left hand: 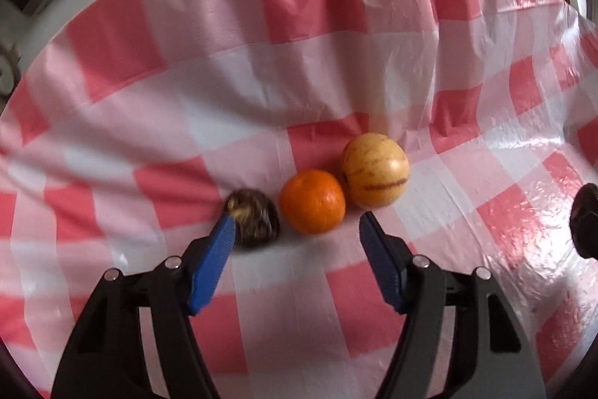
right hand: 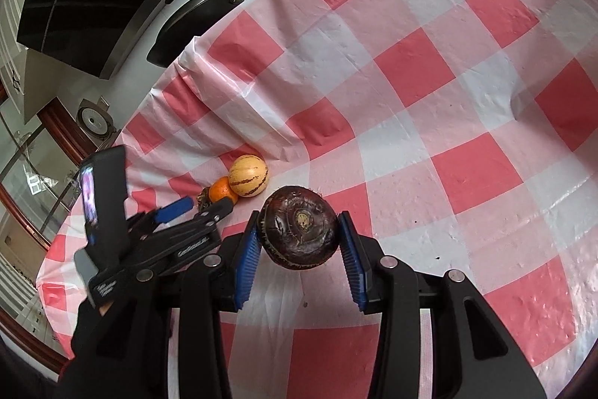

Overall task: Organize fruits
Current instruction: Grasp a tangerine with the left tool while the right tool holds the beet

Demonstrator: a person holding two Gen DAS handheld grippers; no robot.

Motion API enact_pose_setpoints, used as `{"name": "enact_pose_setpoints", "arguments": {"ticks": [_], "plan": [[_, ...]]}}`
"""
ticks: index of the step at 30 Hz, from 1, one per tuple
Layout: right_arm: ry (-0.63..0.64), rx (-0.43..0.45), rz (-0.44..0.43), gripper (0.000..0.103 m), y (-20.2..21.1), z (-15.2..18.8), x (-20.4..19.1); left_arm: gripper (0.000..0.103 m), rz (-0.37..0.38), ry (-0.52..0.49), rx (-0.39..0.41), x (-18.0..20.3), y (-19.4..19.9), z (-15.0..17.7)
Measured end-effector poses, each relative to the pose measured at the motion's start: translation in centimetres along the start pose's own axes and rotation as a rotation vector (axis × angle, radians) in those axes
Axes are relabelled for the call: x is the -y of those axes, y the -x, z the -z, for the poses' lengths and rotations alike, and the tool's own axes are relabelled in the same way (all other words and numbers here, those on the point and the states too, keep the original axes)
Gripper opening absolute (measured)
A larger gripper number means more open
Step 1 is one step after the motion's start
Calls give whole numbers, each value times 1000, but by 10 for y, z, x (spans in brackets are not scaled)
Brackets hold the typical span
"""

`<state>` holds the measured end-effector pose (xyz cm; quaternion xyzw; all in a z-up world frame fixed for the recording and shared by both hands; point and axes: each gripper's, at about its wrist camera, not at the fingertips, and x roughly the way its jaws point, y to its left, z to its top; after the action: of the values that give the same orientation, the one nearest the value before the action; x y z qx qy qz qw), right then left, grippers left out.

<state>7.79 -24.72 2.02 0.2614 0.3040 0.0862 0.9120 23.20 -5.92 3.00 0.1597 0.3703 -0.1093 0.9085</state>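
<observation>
3 fruits [left hand: 312, 200] touching on tablecloth [left hand: 261, 62]

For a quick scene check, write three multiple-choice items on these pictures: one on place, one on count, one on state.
1. Where does the orange lie?
A. between the small dark fruit and the striped yellow fruit
B. alone at the cloth's far edge
C. inside a bowl

2. How many fruits lie in a row on the checked tablecloth?
A. one
B. three
C. five

3. What is the right gripper doing?
A. standing open and empty
B. gripping the orange
C. gripping a dark round fruit

Answers: 1 A, the orange has one at each side; 2 B, three lie side by side; 3 C, both blue pads press on its sides.
</observation>
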Motion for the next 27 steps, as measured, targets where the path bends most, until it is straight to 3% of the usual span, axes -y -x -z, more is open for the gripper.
{"name": "enact_pose_setpoints", "arguments": {"ticks": [7,11,12,14,16,22,23,27], "plan": [[5,-5,3,41,-2,-1,-1,69,-7,-141,31,5,-7,-12],[5,-3,2,42,-1,0,0,63,-81,-223,34,17,-7,-7],[4,-2,3,42,-1,0,0,61,-98,-249,32,21,-7,-5],[4,-1,2,43,-1,0,0,45,-99,-295,10,29,-11,-2],[3,-1,4,43,-1,0,0,42,-106,-328,10,39,-12,2],[5,-1,6,43,-2,-1,-1,44,-57,-254,7,31,-16,-6],[5,-1,7,43,-2,0,-1,39,-46,-248,6,29,-16,-7],[8,-9,13,43,-4,0,-1,37,-25,-253,17,23,-13,-4]]}}
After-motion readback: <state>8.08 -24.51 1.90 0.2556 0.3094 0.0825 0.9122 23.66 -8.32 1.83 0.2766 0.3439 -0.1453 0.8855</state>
